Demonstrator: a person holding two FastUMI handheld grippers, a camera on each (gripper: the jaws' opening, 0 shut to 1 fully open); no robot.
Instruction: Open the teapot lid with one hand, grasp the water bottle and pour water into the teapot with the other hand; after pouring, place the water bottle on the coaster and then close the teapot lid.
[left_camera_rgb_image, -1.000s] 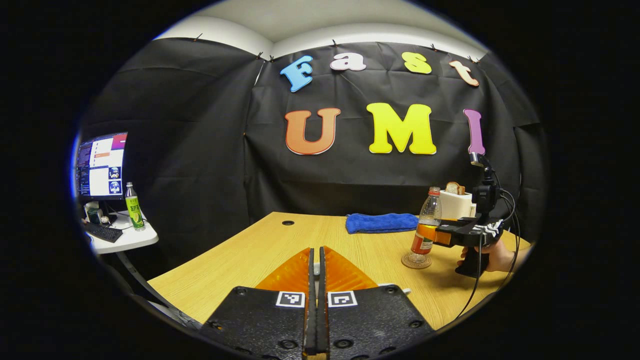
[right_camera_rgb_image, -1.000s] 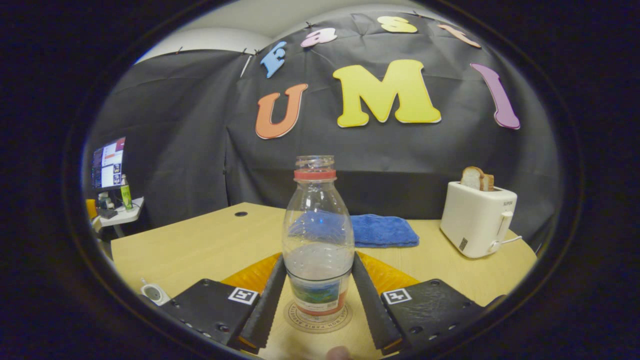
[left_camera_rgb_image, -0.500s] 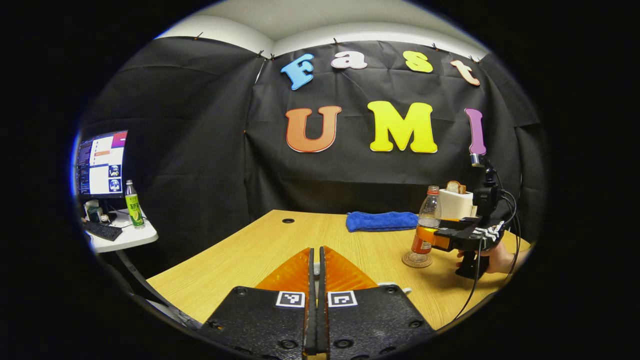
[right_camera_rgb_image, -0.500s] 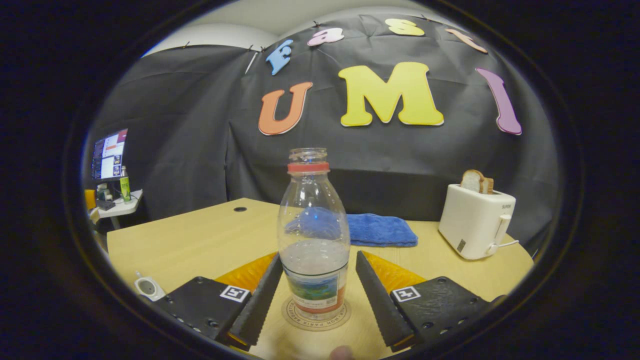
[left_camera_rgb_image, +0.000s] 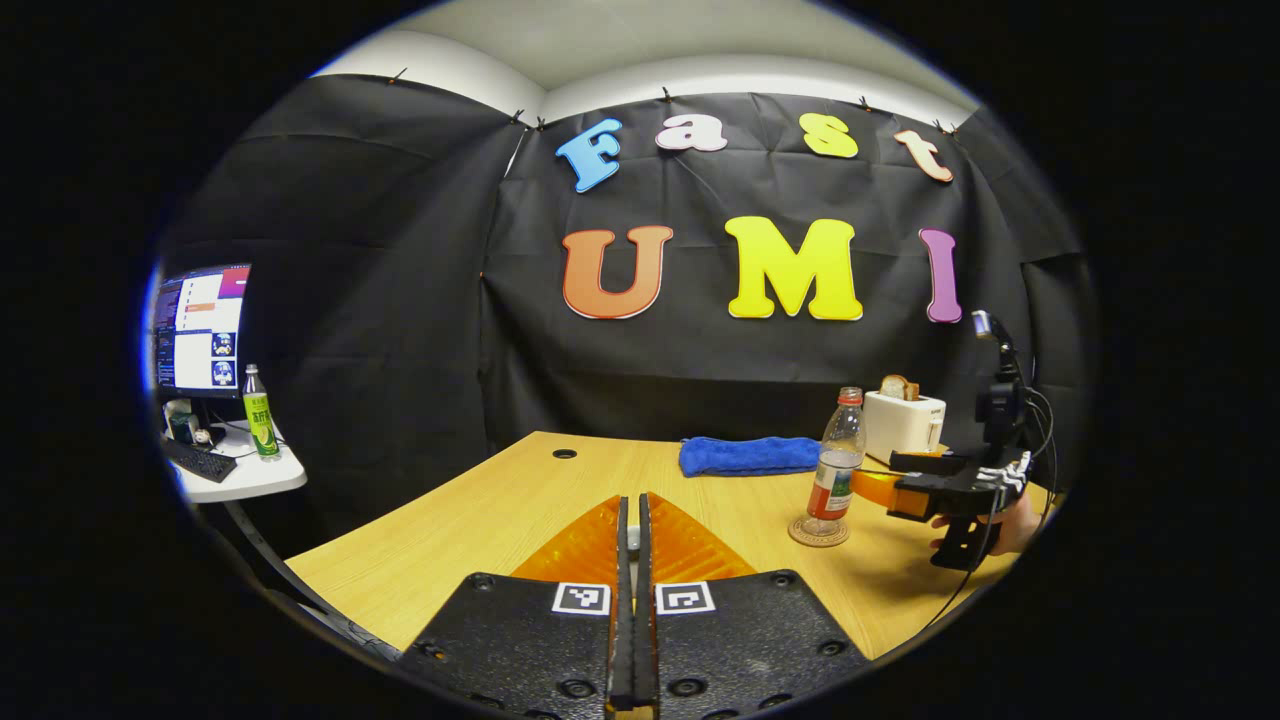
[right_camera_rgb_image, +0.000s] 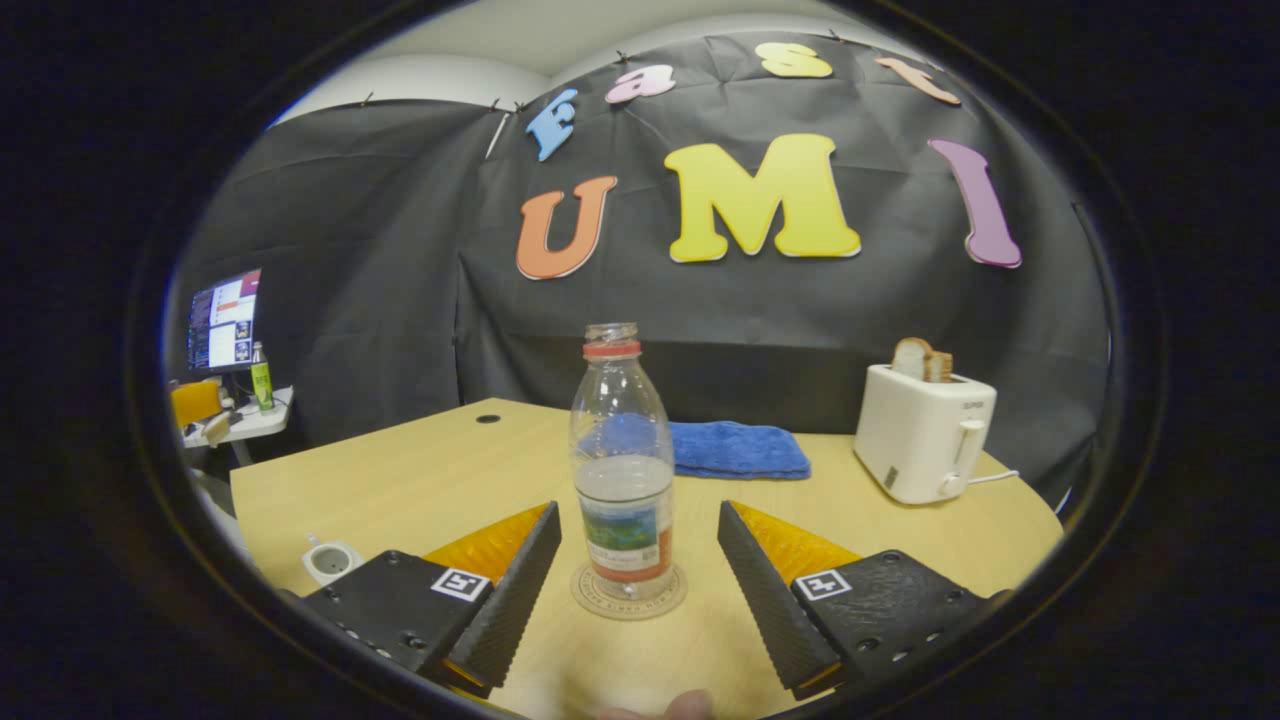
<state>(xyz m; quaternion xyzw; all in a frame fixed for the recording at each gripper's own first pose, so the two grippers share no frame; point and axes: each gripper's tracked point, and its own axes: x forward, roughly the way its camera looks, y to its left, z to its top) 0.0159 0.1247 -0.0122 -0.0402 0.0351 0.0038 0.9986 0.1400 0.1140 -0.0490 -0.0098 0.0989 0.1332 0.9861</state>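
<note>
A clear water bottle (right_camera_rgb_image: 622, 470), uncapped and part full, stands upright on a round coaster (right_camera_rgb_image: 600, 606) on the wooden table (right_camera_rgb_image: 420, 480). My right gripper (right_camera_rgb_image: 637, 512) is open, its fingers apart on either side of the bottle and clear of it. In the left gripper view the bottle (left_camera_rgb_image: 835, 465) and coaster (left_camera_rgb_image: 818, 532) stand at the right, with the right gripper (left_camera_rgb_image: 875, 482) just beside them, held by a hand (left_camera_rgb_image: 1010, 525). My left gripper (left_camera_rgb_image: 630, 540) is shut, with a small pale piece of the teapot lid pinched at its tips. The white teapot (right_camera_rgb_image: 333, 560) sits low left.
A white toaster (right_camera_rgb_image: 925, 435) holding bread stands at the back right. A folded blue cloth (right_camera_rgb_image: 735, 450) lies behind the bottle. A cable hole (right_camera_rgb_image: 488, 419) marks the far table edge. Off to the left is a side table (left_camera_rgb_image: 235, 480) with a monitor and green bottle.
My right gripper has opened wider and drawn back from the bottle, which stays on the coaster. My left gripper stays shut and has shifted a little.
</note>
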